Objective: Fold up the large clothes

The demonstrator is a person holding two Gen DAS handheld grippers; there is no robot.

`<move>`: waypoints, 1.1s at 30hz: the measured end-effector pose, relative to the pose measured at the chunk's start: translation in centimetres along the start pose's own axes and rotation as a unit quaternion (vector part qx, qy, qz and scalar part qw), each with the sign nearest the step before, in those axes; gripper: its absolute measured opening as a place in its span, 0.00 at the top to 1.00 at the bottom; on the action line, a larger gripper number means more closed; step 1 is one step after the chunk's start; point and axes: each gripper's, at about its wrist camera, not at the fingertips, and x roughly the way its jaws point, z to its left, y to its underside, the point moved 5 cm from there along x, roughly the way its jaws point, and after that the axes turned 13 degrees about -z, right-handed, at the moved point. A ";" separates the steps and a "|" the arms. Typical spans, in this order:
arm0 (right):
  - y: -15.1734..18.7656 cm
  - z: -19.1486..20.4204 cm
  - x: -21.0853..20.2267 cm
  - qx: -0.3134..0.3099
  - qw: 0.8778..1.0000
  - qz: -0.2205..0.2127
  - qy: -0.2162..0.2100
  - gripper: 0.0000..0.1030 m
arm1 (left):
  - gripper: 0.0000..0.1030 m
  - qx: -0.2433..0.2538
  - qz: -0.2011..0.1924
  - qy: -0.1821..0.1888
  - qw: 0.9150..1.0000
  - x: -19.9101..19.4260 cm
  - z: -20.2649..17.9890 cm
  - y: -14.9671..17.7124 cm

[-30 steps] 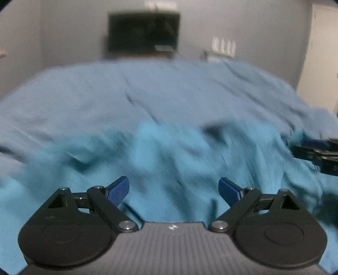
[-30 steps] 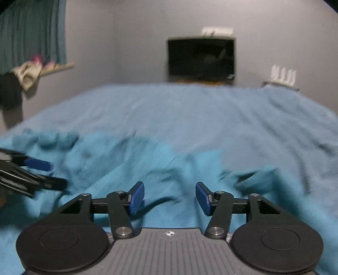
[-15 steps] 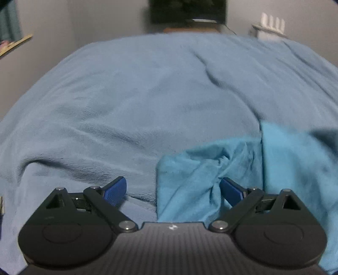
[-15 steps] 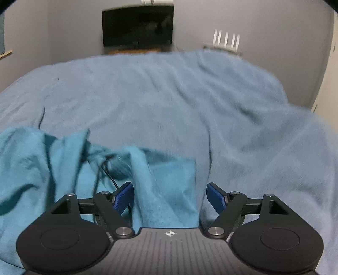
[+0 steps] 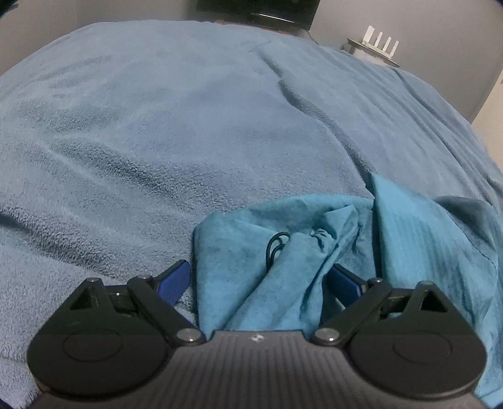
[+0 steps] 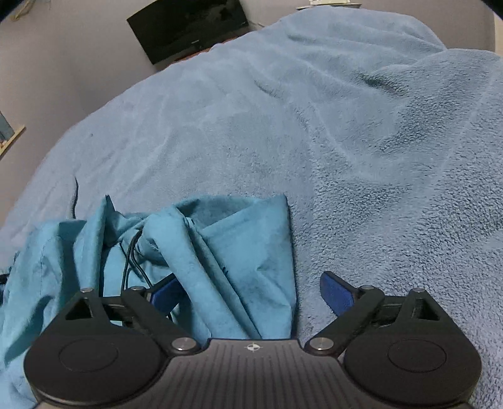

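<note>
A teal garment (image 5: 393,232) lies crumpled on a blue fleece blanket (image 5: 188,126), with a black drawstring (image 5: 275,248) showing in its folds. My left gripper (image 5: 259,281) is open, low over the garment's left corner, with cloth bunched between the wide-spread fingers. In the right wrist view the same garment (image 6: 220,245) lies at lower left, its right corner edge between my open right gripper's (image 6: 251,292) fingers. The black cord (image 6: 132,261) runs down by the left finger.
The blue blanket (image 6: 345,141) covers the whole bed ahead of both grippers. A dark TV (image 6: 188,28) hangs on the grey back wall. A white router (image 5: 377,47) stands on a small shelf at the far right. A wooden shelf edge (image 6: 12,138) shows at left.
Both grippers have dropped low onto the garment's near corners, the left one to the left corner and the right one to the right corner. The cloth has come between the open fingers.
</note>
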 end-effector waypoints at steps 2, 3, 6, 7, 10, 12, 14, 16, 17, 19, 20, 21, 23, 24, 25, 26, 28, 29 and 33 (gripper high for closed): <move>-0.2 -0.1 0.2 -0.002 1.000 0.001 -0.004 0.06 | 0.13 0.001 -0.003 0.002 1.000 0.2 0.0 0.1; -0.3 0.0 0.4 -0.005 1.000 -0.003 -0.008 0.06 | 0.16 0.003 -0.004 0.005 1.000 0.1 -0.1 0.1; -0.8 0.3 1.2 -0.011 0.999 -0.017 -0.028 0.10 | 0.19 0.003 -0.006 0.010 1.000 -0.8 -0.2 0.4; -1.0 0.4 1.3 -0.010 0.999 -0.022 -0.040 0.11 | 0.19 0.000 -0.006 0.011 1.000 -0.8 0.0 0.4; -1.7 0.0 3.2 0.004 0.998 -0.018 -0.058 0.12 | 0.20 -0.020 -0.001 0.021 1.000 -0.6 0.9 0.5; -1.6 -0.2 3.5 0.018 0.997 -0.020 -0.077 0.26 | 0.29 -0.019 -0.003 0.026 0.999 -0.7 0.8 0.5; -1.6 0.0 3.0 0.020 0.995 -0.030 -0.089 0.44 | 0.50 -0.003 -0.009 0.038 0.999 -1.4 0.2 0.5; -1.5 1.0 2.0 0.002 0.995 -0.045 -0.094 0.66 | 0.65 0.035 -0.024 0.034 0.998 -2.4 -1.1 0.6; -1.4 1.8 1.4 -0.021 0.994 -0.056 -0.088 0.68 | 0.71 0.060 -0.035 0.023 0.997 -3.1 -1.9 0.7; -1.3 3.7 -0.2 -0.074 0.991 -0.089 -0.070 0.76 | 0.75 0.114 -0.068 -0.003 0.991 -4.7 -3.7 0.6; -1.1 4.7 -1.0 -0.099 0.987 -0.108 -0.061 0.77 | 0.75 0.141 -0.088 -0.014 0.986 -5.6 -4.6 0.5; -1.2 5.9 -1.9 -0.129 0.982 -0.131 -0.052 0.80 | 0.76 0.162 -0.108 -0.024 0.981 -6.6 -5.5 0.2; -1.4 8.2 -3.3 -0.183 0.967 -0.173 -0.038 0.82 | 0.76 0.183 -0.148 -0.040 0.971 -8.1 -6.9 -0.6; -1.7 9.1 -3.9 -0.199 0.961 -0.192 -0.032 0.82 | 0.76 0.189 -0.169 -0.047 0.966 -8.8 -7.4 -1.3; -2.1 9.9 -4.3 -0.211 0.954 -0.211 -0.025 0.83 | 0.76 0.196 -0.190 -0.054 0.960 -9.3 -7.8 -2.1; -2.7 10.8 -4.8 -0.225 0.946 -0.233 -0.020 0.83 | 0.76 0.206 -0.213 -0.064 0.953 -9.6 -8.4 -2.7; -4.1 12.7 -5.1 -0.264 0.922 -0.283 -0.001 0.83 | 0.76 0.224 -0.257 -0.085 0.936 -9.8 -9.1 -4.4; -4.8 13.3 -5.3 -0.272 0.913 -0.304 0.007 0.83 | 0.76 0.224 -0.272 -0.094 0.931 -9.5 -9.3 -5.2; -7.7 13.2 -3.0 -0.232 0.904 -0.356 0.040 0.63 | 0.46 0.209 -0.253 -0.144 0.934 -5.3 -7.9 -6.2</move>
